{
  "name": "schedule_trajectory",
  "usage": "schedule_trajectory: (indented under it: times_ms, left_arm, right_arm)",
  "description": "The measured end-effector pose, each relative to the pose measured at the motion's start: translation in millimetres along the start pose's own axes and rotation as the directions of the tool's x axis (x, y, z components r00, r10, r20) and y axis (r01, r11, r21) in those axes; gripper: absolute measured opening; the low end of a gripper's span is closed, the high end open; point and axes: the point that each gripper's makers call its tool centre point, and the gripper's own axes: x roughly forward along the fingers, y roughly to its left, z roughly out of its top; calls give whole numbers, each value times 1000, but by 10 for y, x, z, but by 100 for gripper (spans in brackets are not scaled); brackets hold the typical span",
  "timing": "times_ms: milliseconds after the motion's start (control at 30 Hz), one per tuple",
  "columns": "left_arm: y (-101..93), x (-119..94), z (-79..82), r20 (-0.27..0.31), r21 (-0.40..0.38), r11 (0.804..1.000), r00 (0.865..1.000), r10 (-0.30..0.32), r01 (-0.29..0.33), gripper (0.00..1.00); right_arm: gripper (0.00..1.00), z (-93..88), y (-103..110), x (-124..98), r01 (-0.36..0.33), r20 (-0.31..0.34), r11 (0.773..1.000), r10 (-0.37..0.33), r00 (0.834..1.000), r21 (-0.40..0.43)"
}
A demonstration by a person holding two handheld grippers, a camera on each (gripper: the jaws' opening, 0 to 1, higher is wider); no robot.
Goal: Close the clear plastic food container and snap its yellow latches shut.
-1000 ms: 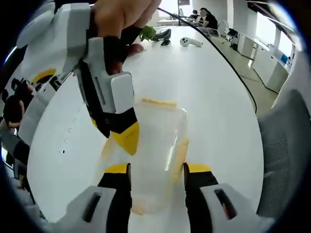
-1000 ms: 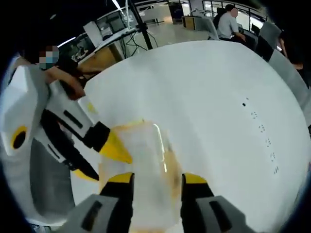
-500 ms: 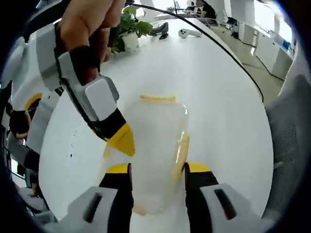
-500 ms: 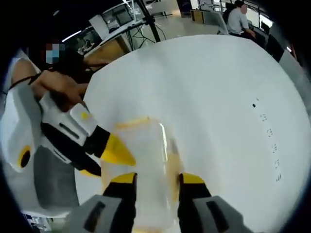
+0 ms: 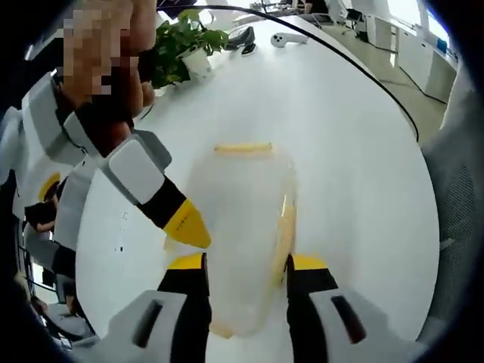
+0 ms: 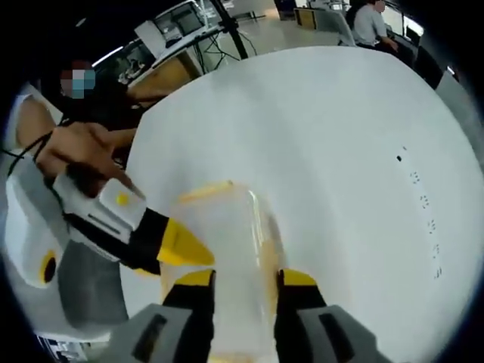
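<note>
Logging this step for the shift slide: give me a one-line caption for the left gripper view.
Left claw straddles the clear container on the white table; the right claw touches its side.

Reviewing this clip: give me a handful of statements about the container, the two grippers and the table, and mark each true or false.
1. The clear container sits on a white table. True.
2. The left gripper has the container between its jaws. True.
3. The container's latches are blue. False: they are yellow.
4. A potted plant stands on the table in the left gripper view. True.
5. The right gripper is far from the container. False: its jaws stand either side of it.
6. The container is full of food. False: it looks empty.
</note>
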Motion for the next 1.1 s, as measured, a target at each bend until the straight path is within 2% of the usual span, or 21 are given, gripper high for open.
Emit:
schedule_trajectory:
  times_ms: [567,800,1100]
  left_arm:
    - [6,9,-15,7,2,1000,1000,-3,3,37]
    - [4,8,-14,1,14,1000,1000,-5,5,38]
    - [-10,-6,1,-13,10,1000,1000,-9,9,39]
  right_arm:
    - [30,25,3,1,18,-9,1000,-18,1000,7]
    - [30,45,21,-11,40,-13,998,-40,999,-43]
    - [30,42,20,-29,71,-6,996,-71,997,-51]
